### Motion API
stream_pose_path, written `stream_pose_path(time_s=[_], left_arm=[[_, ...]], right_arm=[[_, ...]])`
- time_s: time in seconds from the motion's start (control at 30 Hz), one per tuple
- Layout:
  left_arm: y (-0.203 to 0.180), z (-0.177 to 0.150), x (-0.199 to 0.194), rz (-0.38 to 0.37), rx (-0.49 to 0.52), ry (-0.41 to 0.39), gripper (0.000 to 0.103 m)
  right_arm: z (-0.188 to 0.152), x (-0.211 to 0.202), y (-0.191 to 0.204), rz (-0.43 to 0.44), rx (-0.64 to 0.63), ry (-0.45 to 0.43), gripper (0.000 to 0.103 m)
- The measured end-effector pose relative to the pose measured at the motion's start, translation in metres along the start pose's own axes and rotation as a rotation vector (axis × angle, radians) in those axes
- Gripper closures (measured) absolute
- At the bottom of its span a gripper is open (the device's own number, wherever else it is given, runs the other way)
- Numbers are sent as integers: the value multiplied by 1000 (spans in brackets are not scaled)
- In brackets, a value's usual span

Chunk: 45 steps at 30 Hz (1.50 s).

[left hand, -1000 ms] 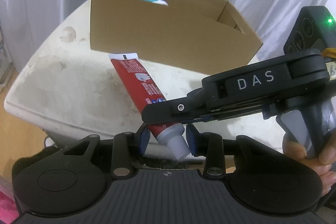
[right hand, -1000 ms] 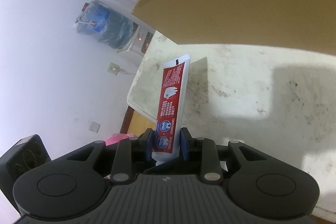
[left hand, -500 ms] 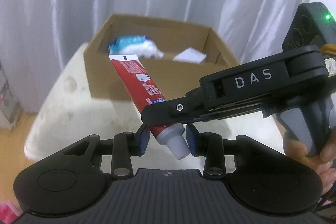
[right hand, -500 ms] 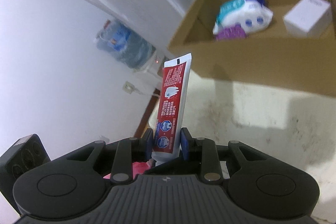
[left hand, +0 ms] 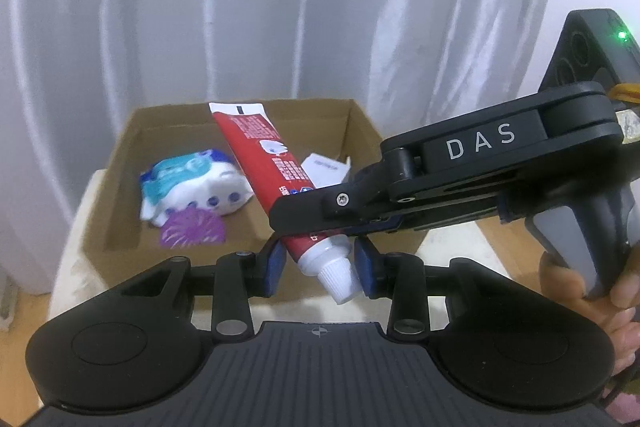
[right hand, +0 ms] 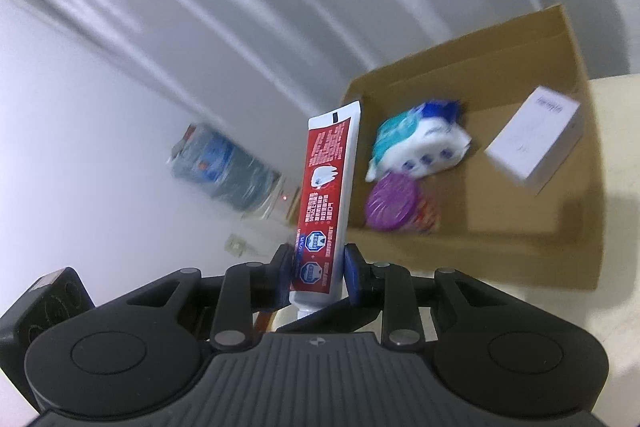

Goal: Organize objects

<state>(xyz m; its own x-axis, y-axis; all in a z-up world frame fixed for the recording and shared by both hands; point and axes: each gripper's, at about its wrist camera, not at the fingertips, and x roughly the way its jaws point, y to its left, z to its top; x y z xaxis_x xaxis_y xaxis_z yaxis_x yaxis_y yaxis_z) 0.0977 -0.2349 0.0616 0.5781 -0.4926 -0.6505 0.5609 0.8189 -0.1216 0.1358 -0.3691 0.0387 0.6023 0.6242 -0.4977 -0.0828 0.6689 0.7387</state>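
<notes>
The toothpaste tube [left hand: 266, 163] is in the air, clamped near its cap end by the right tool [right hand: 316, 267], whose blue pads press on the tube's two flat faces. Its crimped tail points forward and up toward the cardboard box [left hand: 120, 163], so the tube looks lined up to be lowered into that box, which I take to be where the objects are being gathered. In the left wrist view the white cap [left hand: 339, 281] hangs down between the fingers of the left tool [left hand: 320, 263]; those fingers stand apart on either side of the cap and do not seem to touch it, though the right tool's black linkage hides part of the gap. So the left tool appears only to bracket or steady the cap end while the right one bears the weight.

Inside the box lie a blue-and-white wipes pack [right hand: 416, 143], a round purple lid or disc [right hand: 394, 203] just in front of the pack, and a small white carton [right hand: 536, 143] toward the box's right side. The tube's tail sits over the box's left half, above the wipes.

The right tool reaches in from the box's right side, held nearly level, with the person's hand [left hand: 592, 303] wrapped round its grip. The box rests on a pale worktop [right hand: 616, 211], with a white curtain [left hand: 280, 7] behind it.
</notes>
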Motion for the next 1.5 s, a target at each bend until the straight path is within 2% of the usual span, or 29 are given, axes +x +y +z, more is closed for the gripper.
stream_pose_path(time_s=[0.2,0.33,0.7,0.87,1.1,1.33,1.5], left_arm=[[15,17,47,-77,-44,56,66],[24,16,66,-105,-80,88,66],[41,15,100,-158,-174,211,62],[39,10,83,-137,-166,158,47],[46,6,61,-120,-193,96,41],[43,2,39,-82,-206,34,29],[46,-3,22,-32,-232,-1,20]], right_arm=[[30,16,-29,-65,55,8,73],[44,32,-44,-109,83,42,73],[48,61,-74,-199,164,99,69],[43,59,-72,-204,147,89,68],[45,52,-64,-208,134,67,68],[47,41,-51,-220,85,35,68],[65,51,-44,-257,3,32,68]])
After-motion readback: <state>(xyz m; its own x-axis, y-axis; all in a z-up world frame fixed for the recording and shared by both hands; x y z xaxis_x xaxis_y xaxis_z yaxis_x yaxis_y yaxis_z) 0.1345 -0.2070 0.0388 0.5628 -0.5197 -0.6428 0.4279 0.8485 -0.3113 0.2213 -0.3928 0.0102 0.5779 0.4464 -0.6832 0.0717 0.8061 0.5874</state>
